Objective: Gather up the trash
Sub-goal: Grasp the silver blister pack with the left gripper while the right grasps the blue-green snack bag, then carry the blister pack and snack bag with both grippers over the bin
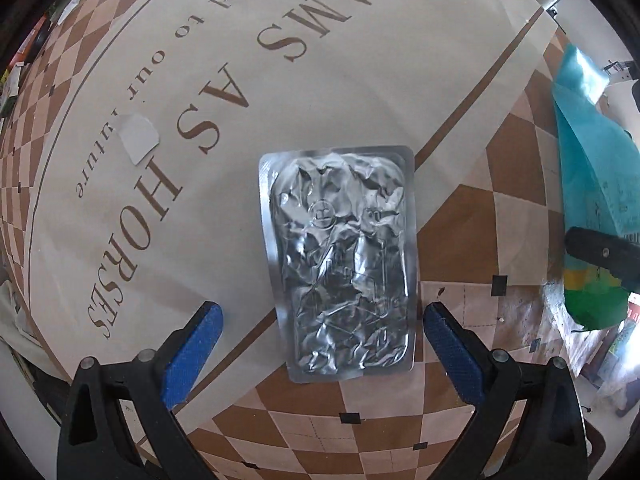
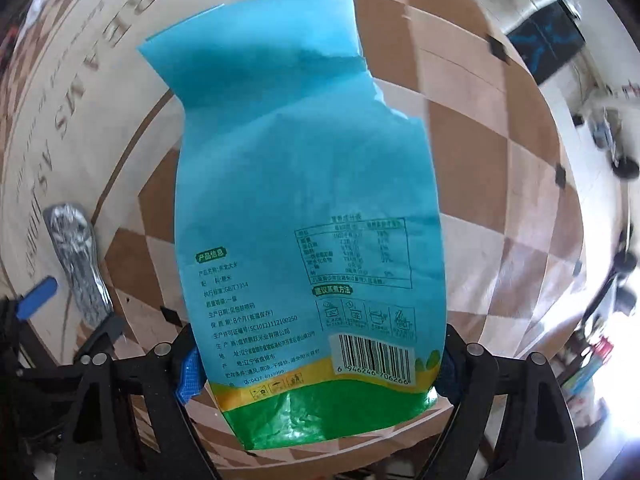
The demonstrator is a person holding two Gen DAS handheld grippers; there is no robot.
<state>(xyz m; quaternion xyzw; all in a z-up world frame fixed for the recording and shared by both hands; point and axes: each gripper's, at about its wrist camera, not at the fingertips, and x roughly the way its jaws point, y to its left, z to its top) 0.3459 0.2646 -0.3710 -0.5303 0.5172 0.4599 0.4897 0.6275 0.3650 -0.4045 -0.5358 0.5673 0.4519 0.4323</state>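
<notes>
A crumpled silver foil packet (image 1: 344,264) lies flat on the checkered rug. My left gripper (image 1: 320,344) is open, its blue-padded fingers on either side of the packet's near end, just above it. My right gripper (image 2: 316,368) is shut on a blue and green rice bag (image 2: 296,200) and holds it above the rug, its torn top pointing away. The bag (image 1: 592,184) and a right finger (image 1: 604,252) also show at the right edge of the left wrist view. The foil packet (image 2: 76,260) and a left finger pad (image 2: 38,294) show at the left of the right wrist view.
A small white paper scrap (image 1: 138,136) lies on the rug's lettered cream panel (image 1: 280,80). Clutter and small items sit beyond the rug's right edge (image 2: 596,360). A dark box (image 2: 548,40) stands at the far right.
</notes>
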